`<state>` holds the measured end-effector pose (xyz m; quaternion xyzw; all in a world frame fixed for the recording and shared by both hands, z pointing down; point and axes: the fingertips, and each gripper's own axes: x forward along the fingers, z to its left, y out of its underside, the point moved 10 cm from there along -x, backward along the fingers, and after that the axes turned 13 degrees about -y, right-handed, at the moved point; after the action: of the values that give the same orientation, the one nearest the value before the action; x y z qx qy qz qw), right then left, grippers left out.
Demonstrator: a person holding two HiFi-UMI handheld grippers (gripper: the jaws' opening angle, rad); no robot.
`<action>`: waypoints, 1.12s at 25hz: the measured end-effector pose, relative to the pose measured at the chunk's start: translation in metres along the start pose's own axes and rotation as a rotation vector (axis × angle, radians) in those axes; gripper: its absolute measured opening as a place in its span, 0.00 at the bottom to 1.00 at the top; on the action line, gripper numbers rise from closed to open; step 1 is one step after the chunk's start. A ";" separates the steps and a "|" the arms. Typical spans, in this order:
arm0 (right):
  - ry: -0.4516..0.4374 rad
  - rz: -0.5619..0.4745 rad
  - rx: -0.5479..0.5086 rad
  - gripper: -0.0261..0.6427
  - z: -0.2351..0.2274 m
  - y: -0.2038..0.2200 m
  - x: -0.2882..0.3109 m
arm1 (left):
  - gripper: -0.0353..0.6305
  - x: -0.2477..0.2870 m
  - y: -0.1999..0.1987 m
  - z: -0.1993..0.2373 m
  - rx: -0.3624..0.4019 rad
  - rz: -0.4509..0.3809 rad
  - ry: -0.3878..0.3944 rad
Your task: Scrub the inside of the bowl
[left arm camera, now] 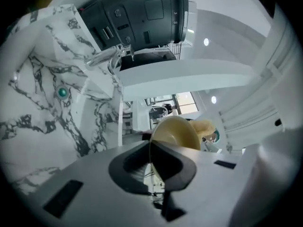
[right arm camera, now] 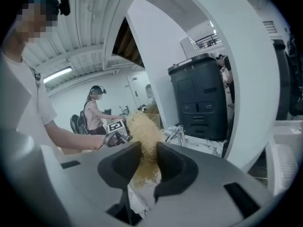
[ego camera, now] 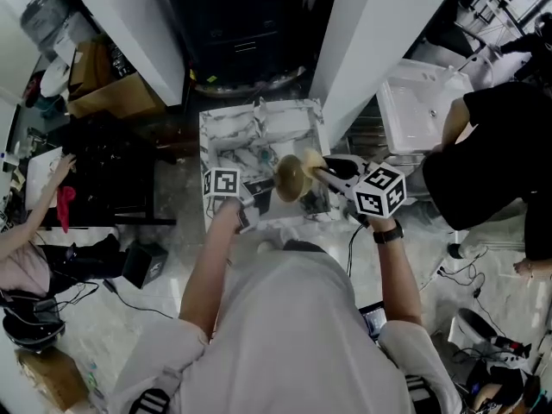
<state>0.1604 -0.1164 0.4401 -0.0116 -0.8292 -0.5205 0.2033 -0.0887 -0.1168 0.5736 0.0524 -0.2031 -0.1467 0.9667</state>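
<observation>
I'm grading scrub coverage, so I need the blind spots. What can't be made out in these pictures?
- Contact between scrubber and bowl: right gripper view, the scrubber covers the bowl; left gripper view, the bowl's wall covers most of the scrubber.
- Dirt inside the bowl: head view, too small.

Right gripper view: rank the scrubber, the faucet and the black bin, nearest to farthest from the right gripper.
1. Scrubber, held between the fingers of the right gripper.
2. Faucet, just beyond, to the right.
3. Black bin, behind the faucet, upper right.
</observation>
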 end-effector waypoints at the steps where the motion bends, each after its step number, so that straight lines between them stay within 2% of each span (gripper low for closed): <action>1: -0.003 0.009 -0.011 0.20 0.001 0.000 0.004 | 0.08 0.002 0.003 -0.002 -0.018 -0.004 0.018; 7: 0.003 0.019 -0.071 0.20 0.012 -0.008 0.009 | 0.08 0.003 0.004 -0.004 -0.182 -0.112 0.080; 12: -0.021 0.020 -0.103 0.20 0.021 -0.009 0.009 | 0.08 -0.001 -0.006 -0.015 -0.310 -0.229 0.200; 14: -0.036 0.024 -0.117 0.20 0.025 -0.009 0.012 | 0.08 -0.002 -0.012 -0.021 -0.339 -0.265 0.253; 18: -0.068 0.036 -0.141 0.20 0.030 -0.009 0.018 | 0.08 -0.005 -0.023 -0.033 -0.321 -0.295 0.354; 23: -0.091 0.052 -0.158 0.20 0.032 -0.010 0.023 | 0.08 -0.011 -0.031 -0.050 -0.248 -0.311 0.524; 28: -0.091 0.064 -0.160 0.20 0.028 -0.007 0.025 | 0.08 -0.017 -0.032 -0.059 -0.159 -0.279 0.583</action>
<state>0.1267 -0.0997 0.4320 -0.0777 -0.7925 -0.5774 0.1805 -0.0883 -0.1392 0.5086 0.0440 0.1032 -0.2719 0.9558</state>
